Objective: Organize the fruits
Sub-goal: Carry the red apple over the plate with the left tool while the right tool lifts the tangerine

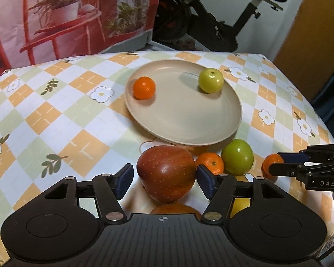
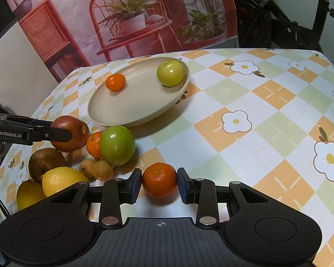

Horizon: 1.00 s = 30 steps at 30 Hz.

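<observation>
We hold both grippers tilted down toward the checked surface (image 2: 245, 102), the left one angled over the fruit pile, the right one lower and off to its side. The left gripper (image 1: 164, 176) has its fingers (image 1: 124, 180) spread to either side of the red apple (image 1: 167, 173); a gap shows at the left pad, and the right pad sits just beside the apple's skin, so we read it as released. The apple rests on the surface, near the rim of the beige plate (image 1: 189, 120). The right gripper (image 2: 159, 185) has its fingers (image 2: 135, 185) clenched on a tangerine (image 2: 159, 179), both pads touching its sides. On the plate lie a small orange (image 1: 144, 87) and a yellow-green apple (image 1: 211, 80), well apart. Beside the red apple sit another orange (image 1: 210, 162) and a green apple (image 1: 237, 156), touching.
</observation>
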Tool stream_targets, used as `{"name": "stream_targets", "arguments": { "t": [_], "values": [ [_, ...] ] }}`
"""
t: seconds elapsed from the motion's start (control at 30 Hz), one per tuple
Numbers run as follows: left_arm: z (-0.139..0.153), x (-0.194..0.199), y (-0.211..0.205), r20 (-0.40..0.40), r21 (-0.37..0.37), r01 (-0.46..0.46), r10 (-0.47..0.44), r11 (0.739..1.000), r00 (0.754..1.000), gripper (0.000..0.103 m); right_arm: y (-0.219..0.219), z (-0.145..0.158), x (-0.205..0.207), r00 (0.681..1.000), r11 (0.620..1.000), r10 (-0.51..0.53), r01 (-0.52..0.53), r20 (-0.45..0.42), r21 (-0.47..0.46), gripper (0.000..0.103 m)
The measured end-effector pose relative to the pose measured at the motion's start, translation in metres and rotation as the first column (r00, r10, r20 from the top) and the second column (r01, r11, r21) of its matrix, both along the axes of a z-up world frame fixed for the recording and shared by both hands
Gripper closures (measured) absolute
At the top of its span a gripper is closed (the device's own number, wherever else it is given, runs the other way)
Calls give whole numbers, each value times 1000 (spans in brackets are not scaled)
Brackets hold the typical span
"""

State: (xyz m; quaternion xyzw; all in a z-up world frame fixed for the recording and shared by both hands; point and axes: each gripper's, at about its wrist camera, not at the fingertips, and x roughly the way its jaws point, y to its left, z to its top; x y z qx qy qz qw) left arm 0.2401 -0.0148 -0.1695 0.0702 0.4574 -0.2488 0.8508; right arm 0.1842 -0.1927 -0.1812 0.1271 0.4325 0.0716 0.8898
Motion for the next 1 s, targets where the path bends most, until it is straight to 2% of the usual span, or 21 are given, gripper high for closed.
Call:
{"name": "stream_targets", "arguments": {
  "t": [0.2, 0.37, 0.57, 0.87, 1.0],
  "values": [
    [-3, -1, -9, 2, 13, 4, -4, 1000, 1000, 39, 0, 0, 0, 1000, 1000, 0, 0, 0, 0, 71],
    [-6, 1, -7, -16, -4, -11, 11, 1000, 1000, 36, -1, 0, 0, 1000, 1000, -3, 3, 1, 3, 71],
    [-6, -3, -11, 1, 13, -13, 13, 1000, 1000, 38, -1, 0, -2, 1000, 1000, -6, 6, 1, 0, 71],
    [4, -4, 13, 25, -60, -107, 109, 992, 994, 40, 1, 2, 1, 1000, 999, 16, -16, 1, -31, 71],
    [8, -1, 18, 33, -61, -129, 131, 990, 991, 40, 3, 5, 8, 1000, 998, 31, -31, 2, -58, 71]
  ]
}}
